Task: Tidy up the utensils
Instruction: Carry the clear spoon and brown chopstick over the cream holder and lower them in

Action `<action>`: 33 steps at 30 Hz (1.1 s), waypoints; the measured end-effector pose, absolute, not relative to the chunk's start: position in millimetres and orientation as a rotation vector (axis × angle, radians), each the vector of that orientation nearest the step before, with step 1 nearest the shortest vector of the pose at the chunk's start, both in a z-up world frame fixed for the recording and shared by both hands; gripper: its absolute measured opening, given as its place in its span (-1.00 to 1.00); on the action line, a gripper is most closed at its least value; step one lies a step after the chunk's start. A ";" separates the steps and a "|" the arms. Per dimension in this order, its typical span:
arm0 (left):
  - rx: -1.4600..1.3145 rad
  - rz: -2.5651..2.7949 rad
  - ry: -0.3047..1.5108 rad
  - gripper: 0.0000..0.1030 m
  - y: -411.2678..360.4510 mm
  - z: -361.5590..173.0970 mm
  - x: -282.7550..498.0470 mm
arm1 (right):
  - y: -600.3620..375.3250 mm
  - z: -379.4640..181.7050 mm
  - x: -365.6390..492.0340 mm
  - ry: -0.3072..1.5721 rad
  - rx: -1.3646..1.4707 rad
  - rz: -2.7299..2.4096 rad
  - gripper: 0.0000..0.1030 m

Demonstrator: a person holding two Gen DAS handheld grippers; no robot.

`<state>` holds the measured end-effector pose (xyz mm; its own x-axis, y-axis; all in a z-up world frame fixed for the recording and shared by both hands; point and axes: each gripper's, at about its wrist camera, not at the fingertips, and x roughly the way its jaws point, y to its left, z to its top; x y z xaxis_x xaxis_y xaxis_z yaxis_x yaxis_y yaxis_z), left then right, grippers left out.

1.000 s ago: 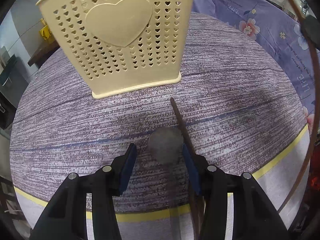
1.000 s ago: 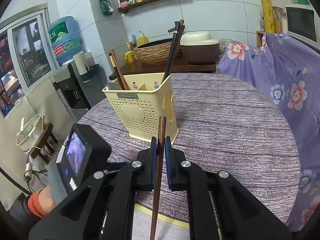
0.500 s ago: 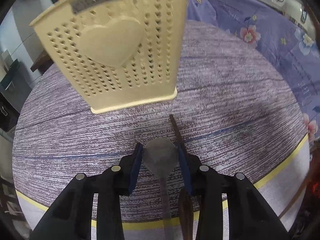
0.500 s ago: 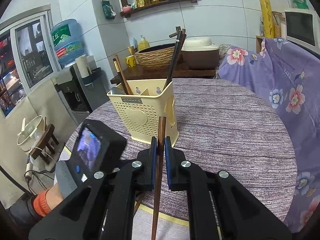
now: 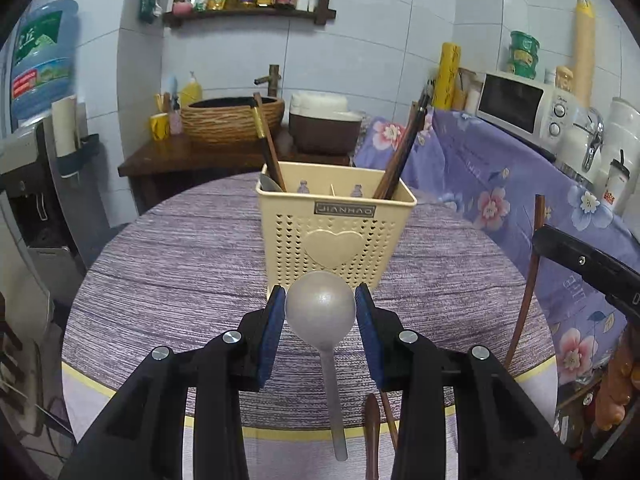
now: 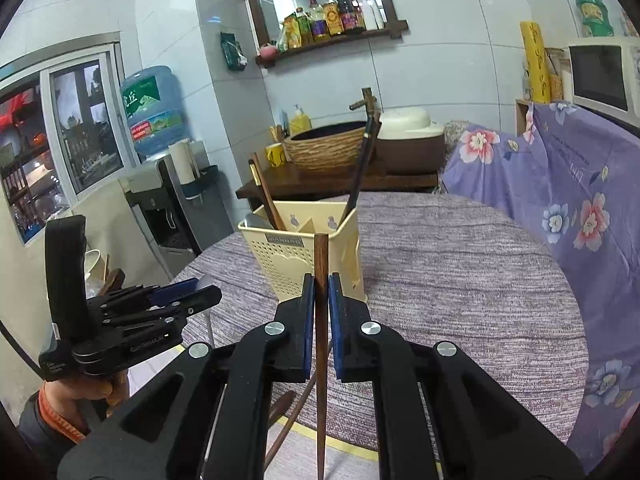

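My left gripper [image 5: 320, 308] is shut on a grey metal spoon [image 5: 320, 314], gripping its bowl, and holds it above the table in front of the cream perforated utensil holder [image 5: 335, 242]. My right gripper [image 6: 321, 292] is shut on a brown wooden chopstick [image 6: 321, 344], held upright near the holder [image 6: 298, 264]. The holder has chopsticks [image 5: 402, 148] and a spoon [image 5: 269, 184] standing in it. The left gripper also shows in the right wrist view [image 6: 188, 294], at the left.
More brown utensils [image 5: 372, 436] lie at the round table's [image 5: 172, 264] front edge below the left gripper. A purple floral cloth [image 5: 500, 184] covers furniture on the right. A wooden counter with a basket [image 5: 232, 120] stands behind the table.
My left gripper closed on the spoon, lifted it off the table and tilted up to face the holder. My right gripper has held the chopstick steady.
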<state>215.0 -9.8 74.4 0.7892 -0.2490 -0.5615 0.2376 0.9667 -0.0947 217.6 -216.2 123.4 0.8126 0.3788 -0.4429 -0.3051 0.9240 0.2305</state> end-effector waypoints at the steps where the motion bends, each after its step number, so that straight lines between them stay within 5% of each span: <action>1: -0.027 -0.260 0.596 -0.30 -8.3 75.1 214.5 | -216.8 124.5 216.5 0.498 0.153 0.368 -0.84; 11: -0.057 -0.252 0.496 -0.30 5.0 99.9 204.0 | -211.5 146.0 206.8 0.411 0.129 0.387 -0.84; 26: -0.073 -0.198 0.199 -0.30 -8.3 220.9 271.3 | -187.1 258.5 241.1 0.068 0.057 0.358 -0.84; 33: -0.049 -0.139 0.214 -0.30 -28.2 197.4 312.0 | -171.8 251.9 281.7 0.053 0.004 0.321 -0.84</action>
